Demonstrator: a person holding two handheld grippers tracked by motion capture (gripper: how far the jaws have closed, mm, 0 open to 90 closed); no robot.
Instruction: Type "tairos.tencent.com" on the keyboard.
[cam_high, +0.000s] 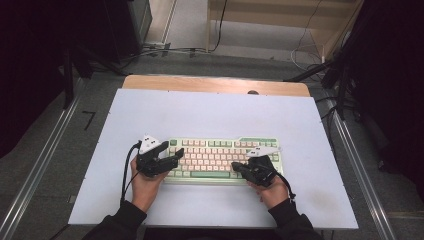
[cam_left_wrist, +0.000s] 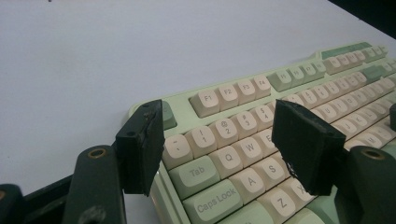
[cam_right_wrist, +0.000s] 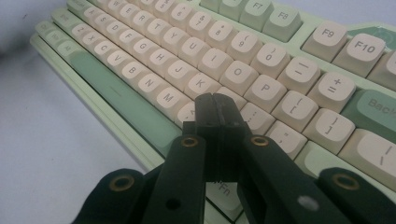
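Observation:
A mint-green keyboard (cam_high: 220, 159) with cream keys lies on the white table top (cam_high: 210, 112), near its front middle. My left gripper (cam_high: 176, 156) is over the keyboard's left end. In the left gripper view it (cam_left_wrist: 224, 147) stands open, one pad (cam_left_wrist: 140, 149) at the keyboard's left edge (cam_left_wrist: 154, 186) and the other above the E and D keys, with nothing between them. My right gripper (cam_high: 236, 168) is over the lower right part of the keys. In the right gripper view it (cam_right_wrist: 217, 107) is shut on nothing, its tips just above the keyboard's (cam_right_wrist: 261, 88) bottom letter row near M.
Bare white table surface surrounds the keyboard on all sides. A wooden strip (cam_high: 215, 84) runs along the table's far edge. Metal floor rails (cam_high: 40, 170) flank the table, and cables (cam_high: 165, 50) lie on the floor behind it.

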